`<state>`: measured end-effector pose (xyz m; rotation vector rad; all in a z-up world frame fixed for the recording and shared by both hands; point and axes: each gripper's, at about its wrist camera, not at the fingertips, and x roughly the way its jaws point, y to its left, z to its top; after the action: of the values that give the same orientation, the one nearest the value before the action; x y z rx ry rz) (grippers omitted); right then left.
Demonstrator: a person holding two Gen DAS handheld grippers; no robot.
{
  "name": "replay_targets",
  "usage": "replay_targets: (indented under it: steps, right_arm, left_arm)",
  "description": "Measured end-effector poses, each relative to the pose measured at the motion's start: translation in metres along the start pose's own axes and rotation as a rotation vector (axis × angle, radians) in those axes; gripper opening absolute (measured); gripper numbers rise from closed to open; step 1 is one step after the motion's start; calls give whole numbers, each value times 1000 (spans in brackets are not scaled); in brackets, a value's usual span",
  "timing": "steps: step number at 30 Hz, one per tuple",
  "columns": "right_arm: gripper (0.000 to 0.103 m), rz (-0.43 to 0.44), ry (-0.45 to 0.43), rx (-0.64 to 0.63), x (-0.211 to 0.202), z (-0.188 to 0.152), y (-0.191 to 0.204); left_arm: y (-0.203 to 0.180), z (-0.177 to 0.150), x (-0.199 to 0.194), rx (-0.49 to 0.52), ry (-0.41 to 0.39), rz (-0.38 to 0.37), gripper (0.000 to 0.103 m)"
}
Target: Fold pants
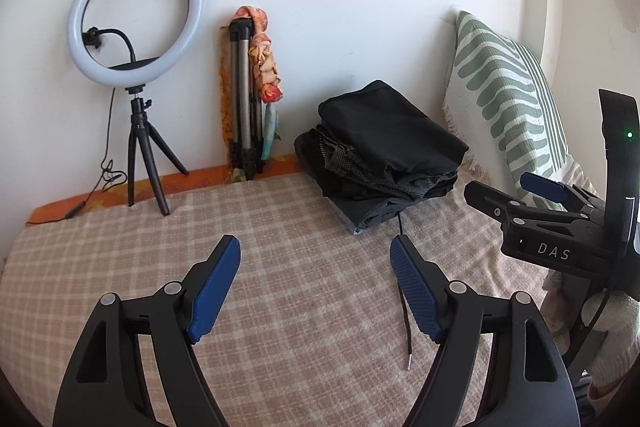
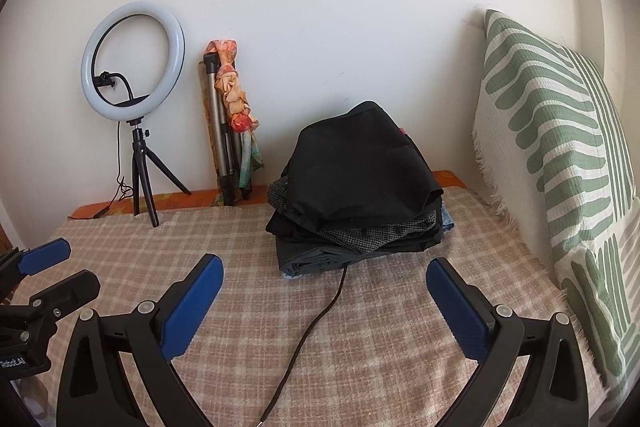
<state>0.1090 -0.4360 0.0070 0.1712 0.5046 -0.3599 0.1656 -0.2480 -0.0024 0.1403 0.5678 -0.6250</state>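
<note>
Ahead of both hand-held grippers, left (image 1: 316, 259) and right (image 2: 324, 279), folded pants (image 2: 356, 187) sit stacked on the bed (image 2: 240, 307); both jaws apart, gripping nothing.

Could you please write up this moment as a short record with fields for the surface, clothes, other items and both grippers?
surface: checked blanket
clothes: stack of folded dark garments near the wall
cord: black drawstring trailing from the stack toward the camera
background: ring light, folded tripod, striped pillow
left gripper: open, nothing between its jaws
right gripper: open, holding nothing
</note>
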Motion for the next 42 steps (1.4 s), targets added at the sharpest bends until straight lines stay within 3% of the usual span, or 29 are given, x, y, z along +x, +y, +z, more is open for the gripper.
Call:
replay_targets:
  steps: [14,42]
  right_arm:
    - [103,5,6,-21,19,-15,11]
    - [103,-26,-22,-13,14,-12,3]
  left_arm:
    - [1,-14,11,10,27,21,77]
    - [-2,-18,8,32,44,40,78]
